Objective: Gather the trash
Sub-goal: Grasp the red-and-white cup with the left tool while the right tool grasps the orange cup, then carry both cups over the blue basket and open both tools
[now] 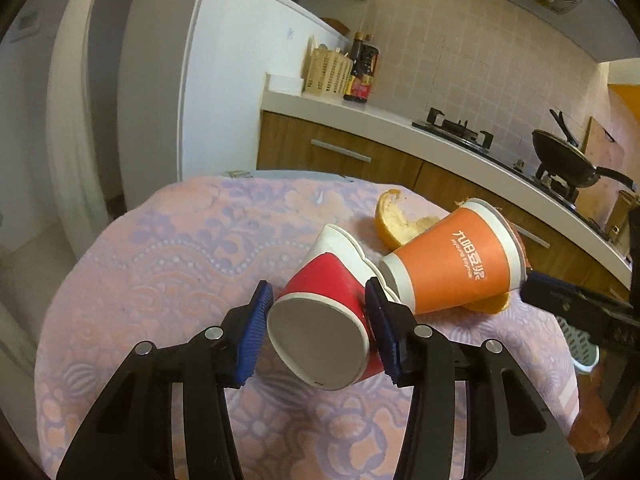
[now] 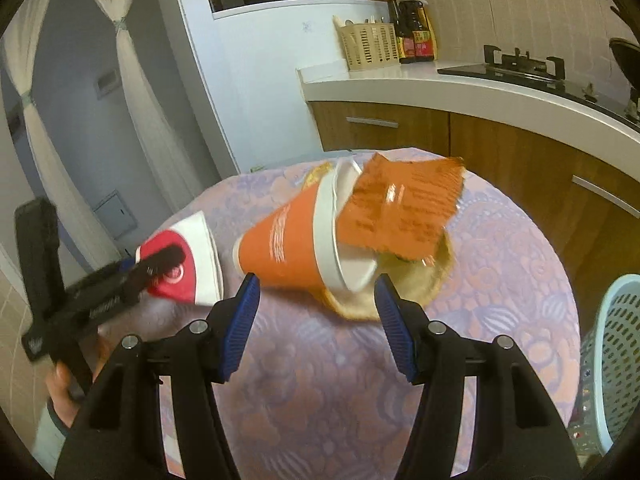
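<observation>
The table (image 1: 160, 264), draped in a floral cloth, carries the trash near its far edge. The orange cup (image 1: 452, 264) lies between the right gripper's (image 2: 316, 304) half-spread pads, contact unclear. The left gripper (image 1: 318, 304) clamps the red cup (image 1: 324, 320). Peel (image 1: 394, 222) lies behind.

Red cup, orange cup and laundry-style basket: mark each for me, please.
red cup (image 1: 320, 336), left wrist view, on its grey-white base facing the camera.
orange cup (image 2: 288, 240), right wrist view, on its orange side wall.
blue basket (image 2: 616, 320), right wrist view, on its perforated wall at the right edge.
</observation>
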Available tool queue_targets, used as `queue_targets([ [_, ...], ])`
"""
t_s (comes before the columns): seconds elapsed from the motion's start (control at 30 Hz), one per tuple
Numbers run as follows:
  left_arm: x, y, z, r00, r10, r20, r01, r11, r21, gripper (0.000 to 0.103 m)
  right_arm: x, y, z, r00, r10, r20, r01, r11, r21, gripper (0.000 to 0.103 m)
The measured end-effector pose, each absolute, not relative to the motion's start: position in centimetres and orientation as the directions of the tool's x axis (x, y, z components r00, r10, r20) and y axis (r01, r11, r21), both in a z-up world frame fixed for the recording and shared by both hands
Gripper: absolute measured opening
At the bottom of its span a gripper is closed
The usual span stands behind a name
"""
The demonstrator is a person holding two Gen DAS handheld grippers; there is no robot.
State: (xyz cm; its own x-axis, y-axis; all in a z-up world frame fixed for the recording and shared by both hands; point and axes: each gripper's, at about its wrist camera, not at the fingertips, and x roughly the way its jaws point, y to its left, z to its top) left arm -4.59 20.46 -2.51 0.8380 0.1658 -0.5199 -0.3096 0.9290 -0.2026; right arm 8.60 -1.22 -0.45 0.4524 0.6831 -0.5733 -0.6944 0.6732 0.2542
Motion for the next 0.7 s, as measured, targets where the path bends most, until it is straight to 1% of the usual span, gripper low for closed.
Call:
queue_targets([
  [0.07,-4.6,20.2,-2.5,0.841,0.169,-0.514,-0.307,0.931,-0.197,0.046,9.0,-0.6,-0.3,0.475,0.666,-0.575,-0.681,0.692,0.240,0.052],
  [0.1,-4.5,20.1,-2.5,0.840,0.169,-0.516,-0.305,0.933,-0.191,0.046,9.2,-0.3,-0.3,0.476,0.663,-0.578,-0.678,0.695,0.239,0.045],
  [0.13,-4.5,20.0,-2.4,0.841,0.168,-0.515,-0.302,0.934,-0.189,0.046,9.5,0.2,-0.3,0.471,0.654,-0.592,-0.678,0.698,0.232,0.031],
  [0.17,-4.5,20.0,-2.4,0.842,0.166,-0.513,-0.300,0.935,-0.190,0.046,9.7,0.6,-0.4,0.468,0.642,-0.607,-0.676,0.703,0.221,0.026],
  [0.2,-4.5,20.1,-2.4,0.843,0.165,-0.512,-0.299,0.935,-0.192,0.046,9.9,1.0,-0.5,0.459,0.639,-0.617,-0.681,0.699,0.218,0.024],
  [0.23,-4.5,20.2,-2.4,0.844,0.165,-0.510,-0.300,0.934,-0.195,0.046,9.8,1.3,-0.4,0.437,0.658,-0.614,-0.699,0.677,0.229,0.017],
  [0.33,-4.8,20.7,-2.3,0.850,0.180,-0.494,-0.321,0.922,-0.215,0.046,8.5,2.0,0.9,0.391,0.717,-0.577,-0.753,0.610,0.247,0.004],
  [0.37,-5.1,21.0,-2.2,0.856,0.182,-0.483,-0.327,0.916,-0.234,0.046,8.1,2.2,1.4,0.373,0.736,-0.566,-0.765,0.588,0.261,0.002],
  [0.43,-5.7,21.7,-2.0,0.867,0.183,-0.464,-0.336,0.902,-0.271,0.046,7.4,2.5,2.1,0.345,0.761,-0.549,-0.784,0.556,0.278,0.002],
  [0.47,-6.1,22.1,-1.9,0.871,0.183,-0.457,-0.342,0.893,-0.294,0.046,7.1,2.5,2.4,0.304,0.790,-0.532,-0.795,0.518,0.316,0.002],
  [0.57,-7.9,23.9,-1.9,0.887,0.159,-0.433,-0.349,0.846,-0.403,0.046,6.4,1.9,3.2,0.255,0.826,-0.502,-0.798,0.473,0.373,0.002],
  [0.63,-9.0,24.0,-1.7,0.894,0.151,-0.421,-0.343,0.836,-0.428,0.046,5.8,1.2,3.7,0.246,0.839,-0.485,-0.804,0.456,0.381,0.002],
  [0.7,-9.8,23.8,-1.2,0.898,0.155,-0.412,-0.339,0.840,-0.424,0.046,5.1,0.2,4.3,0.246,0.852,-0.463,-0.809,0.443,0.386,0.002],
])
